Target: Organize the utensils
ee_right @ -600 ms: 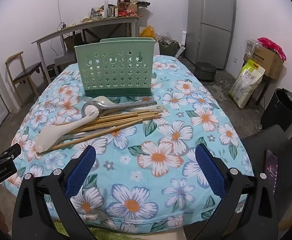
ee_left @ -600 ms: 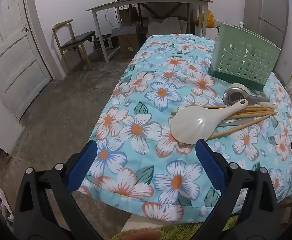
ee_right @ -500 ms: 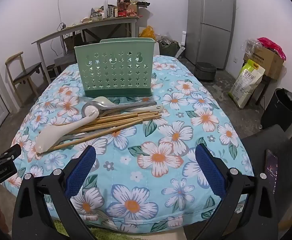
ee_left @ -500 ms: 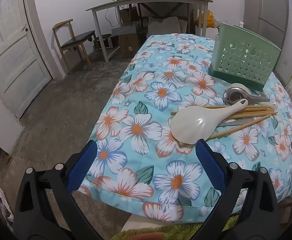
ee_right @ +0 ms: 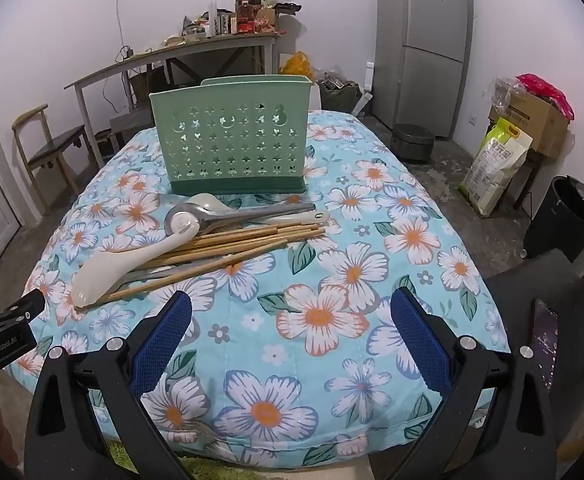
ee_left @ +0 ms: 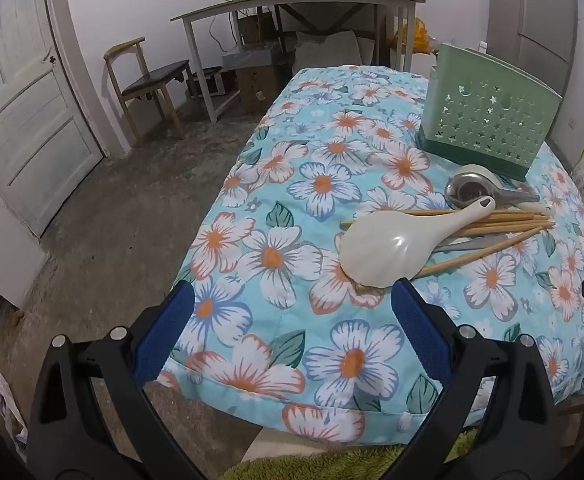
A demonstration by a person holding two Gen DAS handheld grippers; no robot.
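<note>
Utensils heaped mid-counter, both tongs released.

Left tongs (ee_left: 290,312) and right tongs (ee_right: 290,318) spread wide over the near edge of the counter (ee_right: 372,360) (floral cover), gripping nothing. White rice paddle (ee_left: 392,244), bamboo chopsticks (ee_right: 252,238) and metal spoon (ee_right: 212,216) piled together before the green perforated holder (ee_right: 232,144) toward the far edge.

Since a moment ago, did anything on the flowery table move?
Nothing visibly changed. The left gripper and right gripper are open and empty as before, and the white spoon, chopsticks and green holder lie where they were.
</note>
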